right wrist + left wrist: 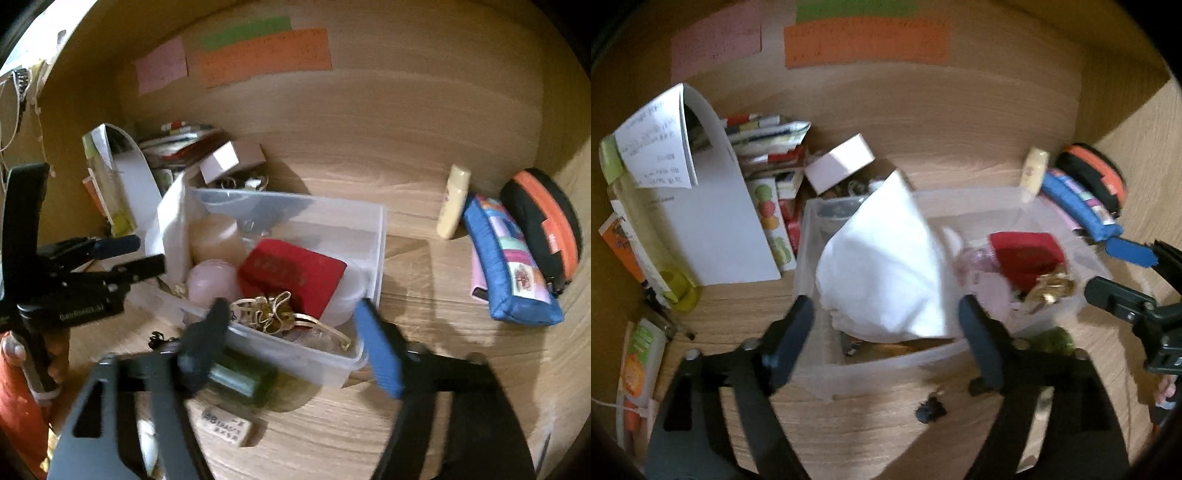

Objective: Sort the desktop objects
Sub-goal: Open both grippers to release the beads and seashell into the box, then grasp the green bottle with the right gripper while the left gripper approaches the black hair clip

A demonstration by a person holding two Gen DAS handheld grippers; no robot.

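Both tools wide and empty: left tool (886, 332) at the bin (960, 354) centre frame, under a loose white sheet (882, 258); risk is snagging the sheet or the gold chain (277, 314) by right tool (291, 336), tipping the bin off the counter (443, 369).

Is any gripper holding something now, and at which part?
No. The left gripper and the right gripper are both open, holding nothing.
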